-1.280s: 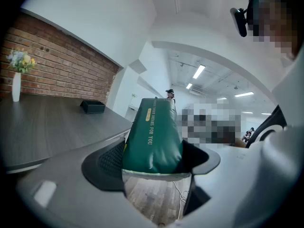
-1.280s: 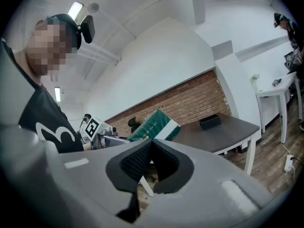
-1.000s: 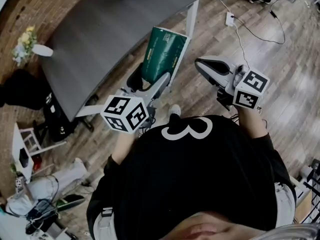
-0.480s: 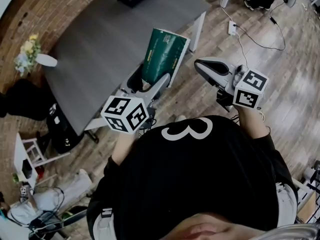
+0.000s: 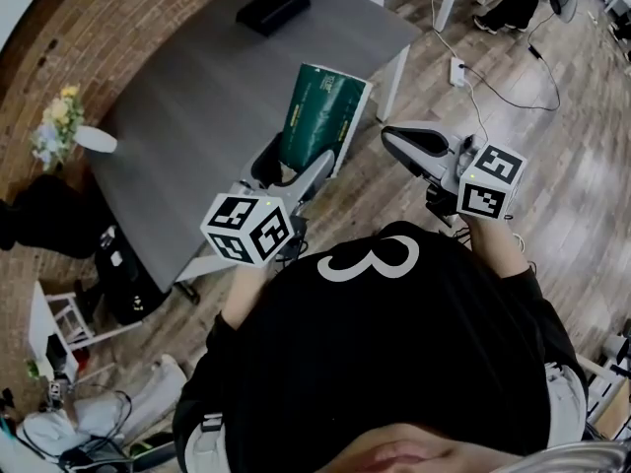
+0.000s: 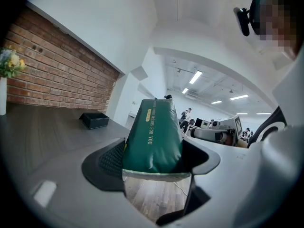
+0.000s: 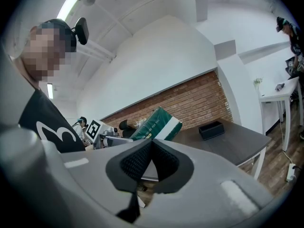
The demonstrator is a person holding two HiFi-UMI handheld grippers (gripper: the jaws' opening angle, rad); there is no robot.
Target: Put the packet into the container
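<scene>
The green packet [image 5: 320, 116] looks like smooth, slightly glossy plastic film. The grey table [image 5: 187, 97] top is matt; the floor [image 5: 562, 166] is wood plank, the wall [image 6: 52, 75] rough brick.

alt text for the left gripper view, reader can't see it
The left gripper grips one end of a puffy dark green packet that points away from the camera. Behind it a grey tabletop carries a small black rectangular box before a red brick wall.

Open counter [image 5: 197, 92] lies ahead of the left claw [image 5: 294, 163]; a black container [image 5: 273, 8] stands far ahead, a flower vase [image 5: 95, 139] well to its left.
</scene>
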